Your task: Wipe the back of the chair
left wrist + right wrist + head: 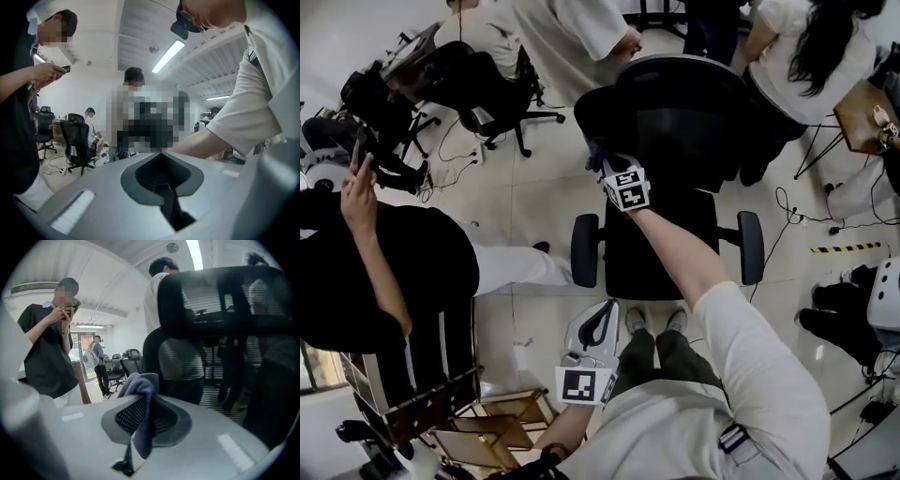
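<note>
Only the head view takes in the whole chair (675, 103): it stands on the pale floor (525, 197) straight ahead of the person, its backrest on the far side, its seat (661, 248) nearer, and an armrest on each side (584, 248) (751, 246). That view also shows both arms at once, the right gripper (605, 167) stretched out to the left edge of the backrest, the left gripper (605, 314) held low and close to the body, well apart from the chair.

The right gripper view looks up at the chair (220, 301) from close by: the back is black mesh that lets the people behind it show through, with a dark solid frame around it. The left gripper view does not show the task's chair clearly; it looks out at a bystander (23, 93) in black with a phone and at the person's own outstretched forearm.

The right gripper (143, 380) has its jaws closed on a blue-grey cloth (140, 399), which bunches above the tips and hangs down between them. Whether the cloth (598, 155) presses on the backrest cannot be told. The left gripper (162, 157) has its jaws brought together with nothing between them
</note>
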A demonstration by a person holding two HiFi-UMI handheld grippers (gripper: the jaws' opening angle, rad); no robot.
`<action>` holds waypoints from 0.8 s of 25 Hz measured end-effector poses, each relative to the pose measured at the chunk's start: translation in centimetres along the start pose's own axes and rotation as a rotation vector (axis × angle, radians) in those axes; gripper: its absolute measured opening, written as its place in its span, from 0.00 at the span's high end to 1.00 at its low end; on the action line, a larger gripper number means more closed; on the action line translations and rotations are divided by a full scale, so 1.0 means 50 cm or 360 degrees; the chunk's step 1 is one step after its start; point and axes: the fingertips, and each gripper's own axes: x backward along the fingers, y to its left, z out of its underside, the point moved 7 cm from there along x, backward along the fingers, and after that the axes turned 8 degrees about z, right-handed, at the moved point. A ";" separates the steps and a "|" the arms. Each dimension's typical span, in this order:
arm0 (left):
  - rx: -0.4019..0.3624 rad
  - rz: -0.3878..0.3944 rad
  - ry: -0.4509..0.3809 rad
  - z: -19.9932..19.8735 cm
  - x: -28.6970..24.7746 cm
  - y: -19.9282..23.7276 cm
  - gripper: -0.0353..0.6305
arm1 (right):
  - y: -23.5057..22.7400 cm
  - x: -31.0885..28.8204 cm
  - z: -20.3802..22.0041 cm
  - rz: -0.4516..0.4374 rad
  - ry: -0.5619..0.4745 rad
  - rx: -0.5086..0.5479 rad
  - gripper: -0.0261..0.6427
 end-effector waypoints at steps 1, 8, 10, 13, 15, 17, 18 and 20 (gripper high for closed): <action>-0.0013 -0.0036 -0.0012 0.011 0.008 0.014 0.95 | 0.014 -0.026 0.007 -0.0006 0.0015 0.0008 0.91; -0.0062 -0.0097 -0.0047 0.077 0.053 0.071 0.95 | -0.002 -0.056 0.050 0.0105 0.0044 0.0005 0.91; -0.0051 -0.0027 -0.0058 0.052 0.028 0.059 0.95 | -0.055 -0.026 0.042 0.0175 0.0031 -0.0003 0.91; -0.0027 0.0117 0.0199 0.014 -0.023 0.028 0.95 | -0.185 0.040 0.026 0.0309 0.0030 -0.0016 0.91; -0.0024 0.0205 0.0322 -0.003 -0.054 0.011 0.95 | -0.276 0.094 0.023 0.0413 0.0041 -0.0042 0.91; -0.0023 0.0272 0.0175 -0.021 -0.091 -0.001 0.95 | -0.367 0.148 0.032 0.0535 0.0047 -0.0072 0.91; -0.0024 0.0296 0.0040 -0.030 -0.113 -0.006 0.95 | -0.413 0.175 0.041 0.0597 0.0050 -0.0090 0.91; -0.0026 0.0340 -0.0029 -0.034 -0.145 -0.018 0.95 | -0.499 0.222 0.060 0.0699 0.0065 -0.0131 0.91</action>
